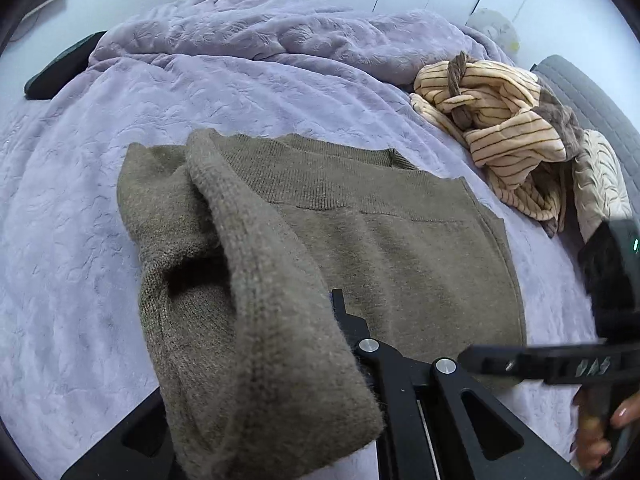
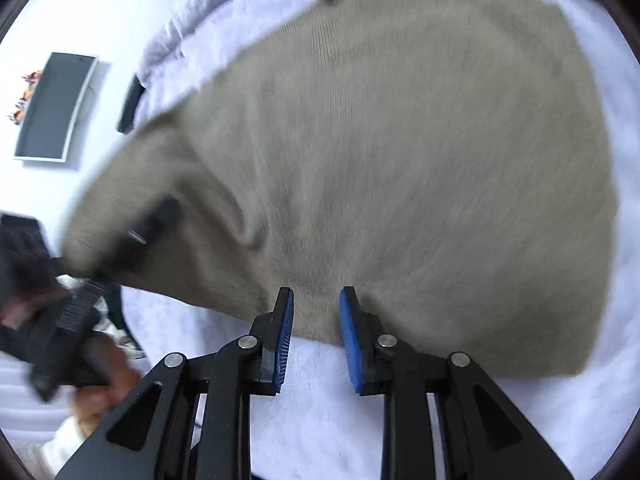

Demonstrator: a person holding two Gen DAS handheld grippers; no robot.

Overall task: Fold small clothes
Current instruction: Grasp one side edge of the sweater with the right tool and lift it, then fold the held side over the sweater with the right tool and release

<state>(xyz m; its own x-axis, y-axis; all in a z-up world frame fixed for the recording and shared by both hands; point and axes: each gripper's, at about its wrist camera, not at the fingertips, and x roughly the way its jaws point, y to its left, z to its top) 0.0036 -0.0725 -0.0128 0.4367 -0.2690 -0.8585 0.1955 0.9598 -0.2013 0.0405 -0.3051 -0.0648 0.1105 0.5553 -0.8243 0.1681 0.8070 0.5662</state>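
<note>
An olive-brown knit sweater [image 1: 400,248] lies on a lilac bedspread [image 1: 80,200]. My left gripper [image 1: 320,320] is shut on the sweater's left side, lifting a fold of it over the body; the cloth hides most of the fingers. In the right wrist view the sweater [image 2: 400,160] fills the frame. My right gripper [image 2: 316,316] is open, its blue pads [image 2: 350,336] just at the sweater's near edge with nothing between them. The left gripper [image 2: 136,236] shows blurred at the left, gripping the cloth.
A pile of cream striped and brown clothes [image 1: 504,128] lies at the bed's right side, beside a quilted cream pillow [image 1: 600,184]. A bunched lilac blanket [image 1: 280,28] lies at the back. A wall screen [image 2: 56,104] hangs at the left.
</note>
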